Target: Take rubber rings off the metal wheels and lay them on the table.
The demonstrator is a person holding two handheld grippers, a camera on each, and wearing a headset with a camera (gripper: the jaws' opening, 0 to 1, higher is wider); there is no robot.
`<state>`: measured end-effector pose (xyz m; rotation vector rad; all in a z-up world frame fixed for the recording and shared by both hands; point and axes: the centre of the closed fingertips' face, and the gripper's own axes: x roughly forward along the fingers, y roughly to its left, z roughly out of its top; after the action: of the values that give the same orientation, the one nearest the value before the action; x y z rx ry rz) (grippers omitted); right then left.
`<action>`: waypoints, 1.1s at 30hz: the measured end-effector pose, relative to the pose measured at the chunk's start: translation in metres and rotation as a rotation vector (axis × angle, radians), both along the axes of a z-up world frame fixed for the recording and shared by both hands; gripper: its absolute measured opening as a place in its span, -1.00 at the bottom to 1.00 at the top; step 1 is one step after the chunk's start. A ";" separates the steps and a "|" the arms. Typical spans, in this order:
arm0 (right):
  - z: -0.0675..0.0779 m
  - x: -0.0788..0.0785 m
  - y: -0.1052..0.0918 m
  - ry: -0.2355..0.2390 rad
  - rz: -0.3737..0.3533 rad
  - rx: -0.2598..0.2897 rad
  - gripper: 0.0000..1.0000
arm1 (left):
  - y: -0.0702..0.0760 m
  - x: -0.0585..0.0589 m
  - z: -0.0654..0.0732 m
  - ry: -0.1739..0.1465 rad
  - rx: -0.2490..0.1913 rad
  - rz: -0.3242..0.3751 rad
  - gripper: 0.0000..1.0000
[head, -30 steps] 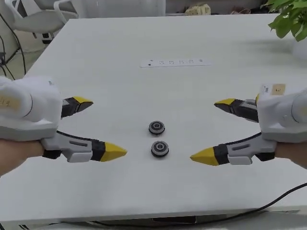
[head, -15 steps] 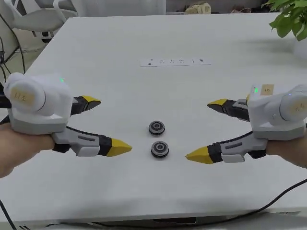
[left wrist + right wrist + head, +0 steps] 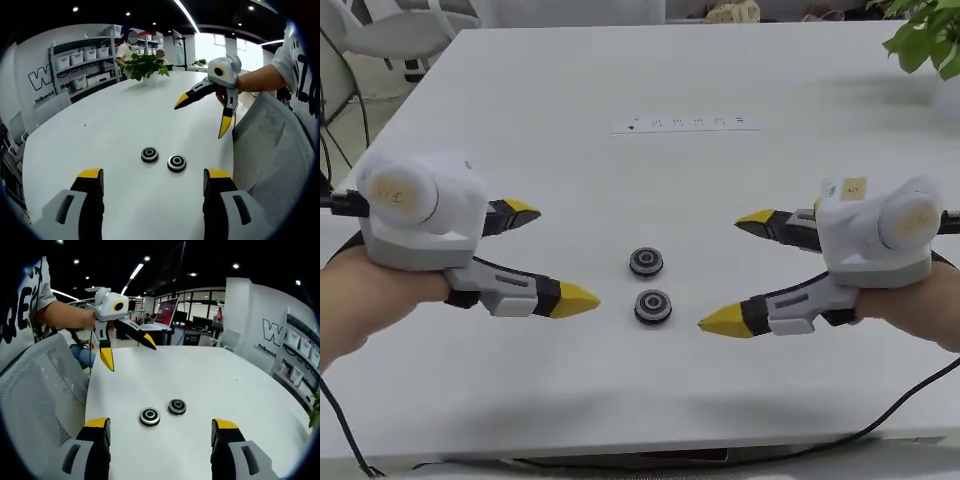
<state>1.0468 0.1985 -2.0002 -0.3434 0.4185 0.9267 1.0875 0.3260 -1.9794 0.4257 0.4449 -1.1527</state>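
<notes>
1. Metal shows at the hubs of the far wheel (image 3: pixel 646 262) and the near wheel (image 3: pixel 653 307). We see them lying just beside each other, not touching, on the white table (image 3: pixel 620 80).
2. Each wheel has a dark rubber ring (image 3: pixel 639 308) around it.
3. Our left gripper (image 3: pixel 557 255) hovers left of the pair, jaws spread wide, holding nothing.
4. Our right gripper (image 3: pixel 728 271) faces it from the right, jaws just as wide and empty.
5. We see both wheels between the grippers, touched by neither.
6. Farther back on the table lies a power strip (image 3: pixel 685 124).
</notes>
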 end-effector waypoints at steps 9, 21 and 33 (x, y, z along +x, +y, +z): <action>-0.008 0.001 0.005 0.010 0.035 0.012 0.45 | -0.007 -0.002 -0.014 0.014 0.026 -0.029 0.53; -0.017 0.011 0.008 0.040 0.034 0.038 0.23 | -0.021 -0.004 -0.021 0.021 0.034 -0.072 0.42; -0.029 0.014 0.019 0.066 0.065 0.022 0.15 | -0.034 -0.004 -0.030 0.046 0.028 -0.099 0.26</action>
<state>1.0609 0.2175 -2.0293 -0.3084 0.4597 1.0076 1.0831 0.2922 -2.0094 0.4499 0.4848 -1.2550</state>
